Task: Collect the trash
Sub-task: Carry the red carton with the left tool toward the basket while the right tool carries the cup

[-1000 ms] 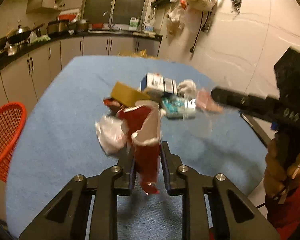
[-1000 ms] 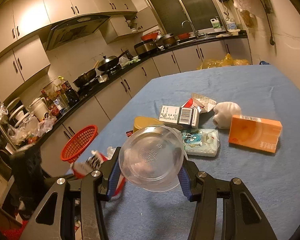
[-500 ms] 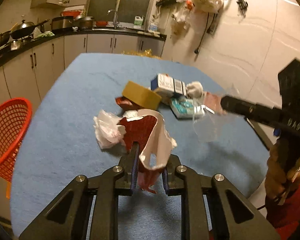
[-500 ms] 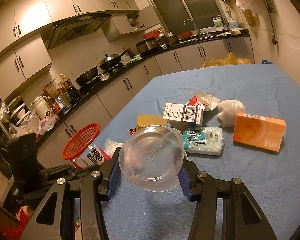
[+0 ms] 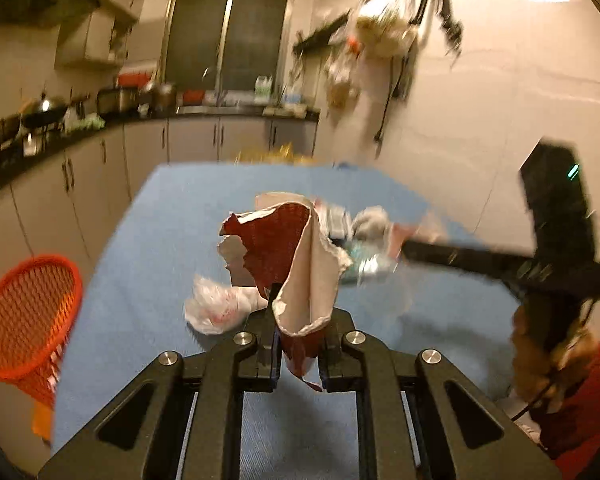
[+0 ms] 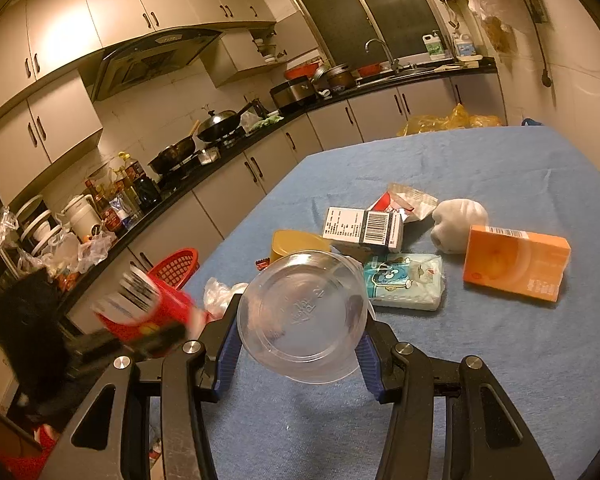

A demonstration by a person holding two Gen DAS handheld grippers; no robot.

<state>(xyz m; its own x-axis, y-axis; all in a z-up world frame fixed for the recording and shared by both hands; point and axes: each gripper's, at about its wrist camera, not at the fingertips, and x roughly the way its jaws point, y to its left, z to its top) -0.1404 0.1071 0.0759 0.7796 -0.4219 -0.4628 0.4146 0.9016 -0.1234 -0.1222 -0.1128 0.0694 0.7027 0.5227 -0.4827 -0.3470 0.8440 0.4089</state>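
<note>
left wrist view: the left gripper (image 5: 298, 354) pinches a torn red wrapper (image 5: 284, 256) by its lower end, lifted above the blue table (image 5: 148, 216); light, limp, tear-prone. the right gripper (image 6: 296, 346) clamps a clear plastic lid (image 6: 304, 312) at its rim; thin, slippery, best held edgewise.

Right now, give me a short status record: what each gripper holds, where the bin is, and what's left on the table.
left gripper: shut on red torn wrapper, lifted off the table
right gripper: shut on clear plastic container
bin: orange basket beside the table's left edge
left on blue table: orange box, barcode carton, tissue pack, white wad, crumpled plastic
</note>
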